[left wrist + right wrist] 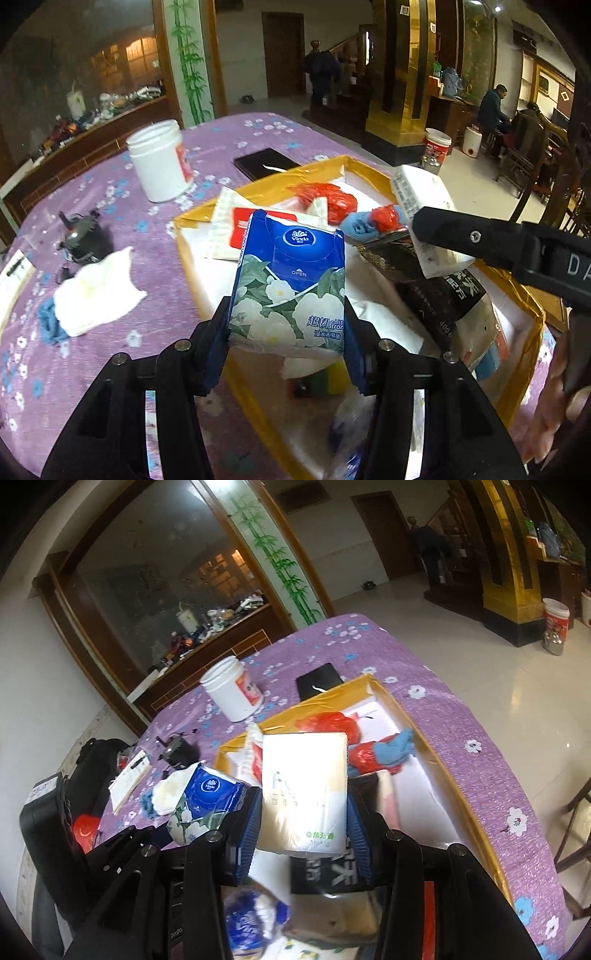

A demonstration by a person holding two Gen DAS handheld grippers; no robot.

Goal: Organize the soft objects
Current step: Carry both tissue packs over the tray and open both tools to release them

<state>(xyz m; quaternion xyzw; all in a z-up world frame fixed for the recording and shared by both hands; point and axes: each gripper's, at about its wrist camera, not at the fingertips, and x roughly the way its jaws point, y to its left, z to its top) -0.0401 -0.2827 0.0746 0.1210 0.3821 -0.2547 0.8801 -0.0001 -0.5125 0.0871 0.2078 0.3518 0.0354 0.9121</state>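
My left gripper (286, 328) is shut on a blue Vinda tissue pack (291, 280) with white flowers, held above the near edge of the yellow-rimmed box (192, 218). The same pack shows in the right wrist view (201, 805). My right gripper (301, 827) is shut on a white tissue pack (304, 790), held over the box (436, 760); it shows in the left wrist view (424, 218). In the box lie a red plastic bag (328, 197), a blue cloth (356, 225) and a black packet (436, 291).
On the purple flowered tablecloth (110, 369) lie a white cloth over a blue one (96, 291), a white jar (160, 166), a black wallet (264, 162) and a small black gadget (81, 236). A wooden chair (576, 834) stands to the right.
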